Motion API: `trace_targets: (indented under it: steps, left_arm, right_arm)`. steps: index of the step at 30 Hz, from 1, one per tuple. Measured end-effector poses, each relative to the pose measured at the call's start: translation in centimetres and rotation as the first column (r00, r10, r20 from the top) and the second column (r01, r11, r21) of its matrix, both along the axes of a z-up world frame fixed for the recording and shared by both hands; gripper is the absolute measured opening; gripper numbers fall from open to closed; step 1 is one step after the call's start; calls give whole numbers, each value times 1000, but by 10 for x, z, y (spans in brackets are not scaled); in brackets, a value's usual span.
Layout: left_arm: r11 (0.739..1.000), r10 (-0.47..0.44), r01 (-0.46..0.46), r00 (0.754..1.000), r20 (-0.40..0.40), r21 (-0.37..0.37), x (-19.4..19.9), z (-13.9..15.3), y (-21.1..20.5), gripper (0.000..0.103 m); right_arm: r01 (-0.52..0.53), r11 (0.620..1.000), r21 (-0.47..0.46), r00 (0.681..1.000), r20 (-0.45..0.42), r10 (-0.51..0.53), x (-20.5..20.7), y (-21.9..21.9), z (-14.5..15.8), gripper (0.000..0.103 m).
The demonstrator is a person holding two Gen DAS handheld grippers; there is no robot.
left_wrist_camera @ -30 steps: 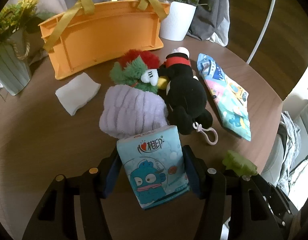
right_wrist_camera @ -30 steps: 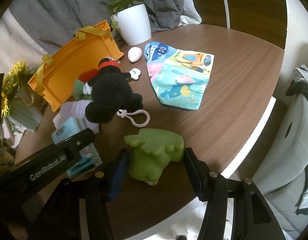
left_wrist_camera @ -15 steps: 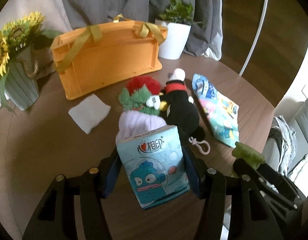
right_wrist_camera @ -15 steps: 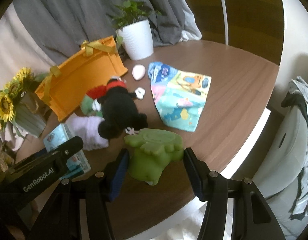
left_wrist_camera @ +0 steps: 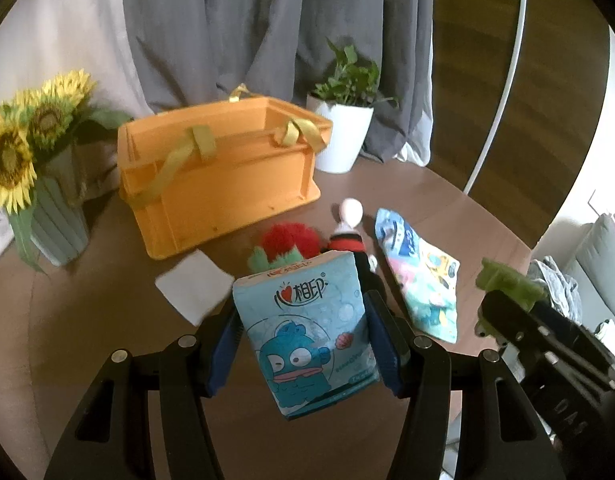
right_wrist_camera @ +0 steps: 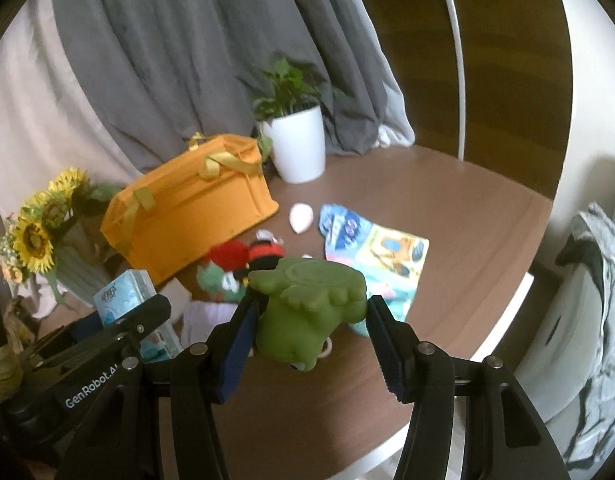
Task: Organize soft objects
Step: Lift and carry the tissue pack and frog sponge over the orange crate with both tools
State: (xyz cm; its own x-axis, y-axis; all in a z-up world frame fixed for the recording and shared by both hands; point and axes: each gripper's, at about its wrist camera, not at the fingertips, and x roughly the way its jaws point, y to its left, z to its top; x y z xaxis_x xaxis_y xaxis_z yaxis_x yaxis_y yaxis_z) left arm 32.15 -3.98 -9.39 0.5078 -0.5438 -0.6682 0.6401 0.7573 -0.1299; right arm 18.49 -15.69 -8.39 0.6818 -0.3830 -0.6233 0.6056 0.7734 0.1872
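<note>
My left gripper (left_wrist_camera: 303, 332) is shut on a blue tissue pack (left_wrist_camera: 307, 328) printed with a cartoon fish, held above the round wooden table (left_wrist_camera: 87, 320). My right gripper (right_wrist_camera: 309, 320) is shut on a squashy green toy (right_wrist_camera: 311, 308), also lifted off the table. The orange storage box (left_wrist_camera: 219, 176) with yellow ribbon handles stands open at the back. On the table between lie a red-and-green plush (left_wrist_camera: 287, 244), a black plush with a red collar (left_wrist_camera: 347, 240), a patterned cloth book (left_wrist_camera: 419, 276), a white folded cloth (left_wrist_camera: 193, 286) and a pale pink egg (right_wrist_camera: 300, 218).
A sunflower vase (left_wrist_camera: 47, 216) stands at the far left and a white potted plant (left_wrist_camera: 341, 140) behind the box on the right. Grey curtains hang behind. A white hoop pole (left_wrist_camera: 503, 80) rises at the right; the table edge (right_wrist_camera: 503, 328) drops off toward a sofa.
Both grippers have risen with their loads and tilted up, so the box's open top and the curtains now show. The plush pile sits lower and smaller in both views.
</note>
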Motion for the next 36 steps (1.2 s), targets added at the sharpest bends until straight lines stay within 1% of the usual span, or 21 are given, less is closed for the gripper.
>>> trace_targets:
  steps: [2,5,10,13,15,18,22,28,36]
  left_arm:
    - [1000,6,-6,1000,0,-9,4,5,-1,58]
    - [999,29,-29,1000,1,-42,13,14,-2,58]
    - [995,66,-62,997,50,-84,30,31,-10,58]
    - [992,88,-80,994,70,-100,43,38,-19,58]
    - [989,99,-91,993,66,-115,53,41,-26,58]
    - [984,126,-117,990,60,-135,67,43,-35,58]
    - [979,156,-146,986,63,-142,83,43,-46,58]
    - [970,200,-191,979,49,-153,102,47,-50,58]
    - [958,267,-252,957,113,-134,126,58,-52,58]
  right_arm:
    - [-7,1000,-12,1000,15,7,3,0,7,57]
    - [-17,999,-41,999,38,19,10,-4,20,57]
    - [-32,996,-83,996,85,39,29,-17,41,57]
    - [-44,993,-112,994,96,55,43,-25,50,57]
    - [-57,989,-139,993,97,71,54,-32,57,57]
    - [-77,986,-146,990,110,94,70,-43,64,57]
    - [-105,982,-160,986,115,124,91,-56,71,57]
    - [-146,974,-176,976,133,170,120,-71,80,57]
    - [-203,968,-145,958,175,227,156,-91,84,57]
